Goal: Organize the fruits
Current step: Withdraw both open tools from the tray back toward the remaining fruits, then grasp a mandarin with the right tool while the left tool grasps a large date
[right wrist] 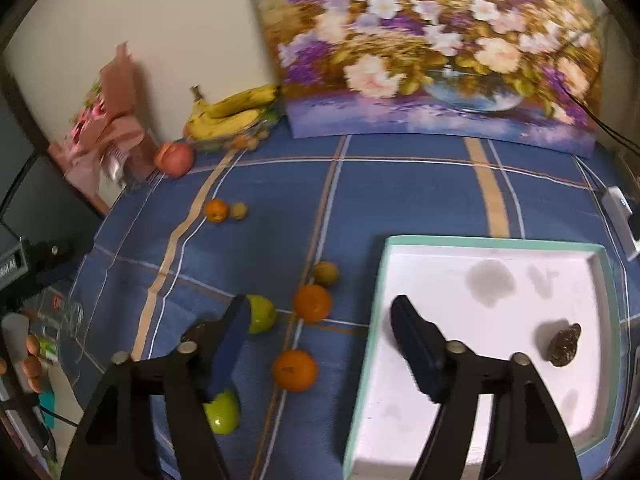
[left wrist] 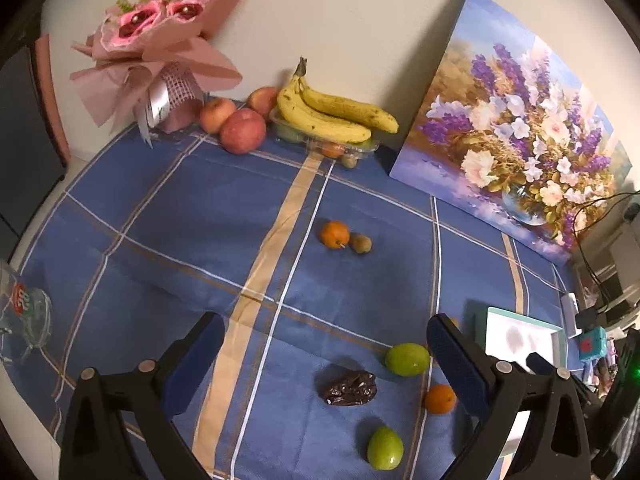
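In the left wrist view my left gripper (left wrist: 325, 322) is open above the blue checked cloth, holding nothing. Below it lie a dark wrapped dried fruit (left wrist: 348, 390), two green fruits (left wrist: 407, 359) (left wrist: 385, 449) and an orange (left wrist: 440, 399). Farther off sit another orange (left wrist: 334, 234) and a small brown fruit (left wrist: 361, 243). My right gripper (right wrist: 320, 304) is open and empty, hovering at the left edge of the white tray (right wrist: 492, 242). Two oranges (right wrist: 312, 303) (right wrist: 295, 370) lie on the cloth under it. A dark dried fruit (right wrist: 564, 345) lies in the tray.
Bananas (left wrist: 336, 114) on a clear plastic box and three apples (left wrist: 243, 131) stand at the back wall beside a pink bouquet (left wrist: 156, 40). A flower painting (left wrist: 516, 140) leans on the wall at the right. A clear plastic wrapper (left wrist: 28, 312) lies at the left table edge.
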Demonstrator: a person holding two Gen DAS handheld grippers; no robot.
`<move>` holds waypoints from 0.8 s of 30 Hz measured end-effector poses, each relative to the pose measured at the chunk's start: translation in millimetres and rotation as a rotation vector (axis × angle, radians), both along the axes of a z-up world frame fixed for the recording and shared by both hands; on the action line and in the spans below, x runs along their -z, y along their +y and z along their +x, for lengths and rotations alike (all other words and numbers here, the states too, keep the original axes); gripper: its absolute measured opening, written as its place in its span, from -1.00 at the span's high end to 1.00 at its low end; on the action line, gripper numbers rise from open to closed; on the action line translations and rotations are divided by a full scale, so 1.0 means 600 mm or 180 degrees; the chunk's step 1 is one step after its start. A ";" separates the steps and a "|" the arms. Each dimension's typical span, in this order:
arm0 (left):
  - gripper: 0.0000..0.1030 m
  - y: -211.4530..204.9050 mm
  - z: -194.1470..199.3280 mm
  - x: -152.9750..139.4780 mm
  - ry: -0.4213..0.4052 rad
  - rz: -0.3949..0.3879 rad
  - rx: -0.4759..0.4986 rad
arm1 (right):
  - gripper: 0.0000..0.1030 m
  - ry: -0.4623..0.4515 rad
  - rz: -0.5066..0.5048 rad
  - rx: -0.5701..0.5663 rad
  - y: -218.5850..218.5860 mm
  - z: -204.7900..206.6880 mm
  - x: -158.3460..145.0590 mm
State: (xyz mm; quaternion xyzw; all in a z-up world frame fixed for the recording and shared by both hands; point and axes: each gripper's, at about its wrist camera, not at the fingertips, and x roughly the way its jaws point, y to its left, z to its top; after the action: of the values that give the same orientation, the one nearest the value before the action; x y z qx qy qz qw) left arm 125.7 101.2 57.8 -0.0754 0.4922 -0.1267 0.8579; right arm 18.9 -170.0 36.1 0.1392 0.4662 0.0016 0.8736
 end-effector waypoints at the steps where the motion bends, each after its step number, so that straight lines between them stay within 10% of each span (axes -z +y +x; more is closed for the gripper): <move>1: -0.97 -0.001 0.001 0.006 0.0045 -0.0009 0.0013 | -0.33 0.0010 -0.0016 -0.0038 0.007 0.002 0.001; 24: -0.58 -0.098 0.000 0.208 0.1191 0.0194 0.0422 | -0.01 0.0825 -0.0309 -0.0444 0.080 0.030 0.134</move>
State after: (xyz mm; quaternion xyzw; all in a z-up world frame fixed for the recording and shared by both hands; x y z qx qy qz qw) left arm 125.7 42.5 -67.0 -0.0391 0.6505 -0.1518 0.7431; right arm 36.8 -122.2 -44.2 0.0631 0.5831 0.0217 0.8097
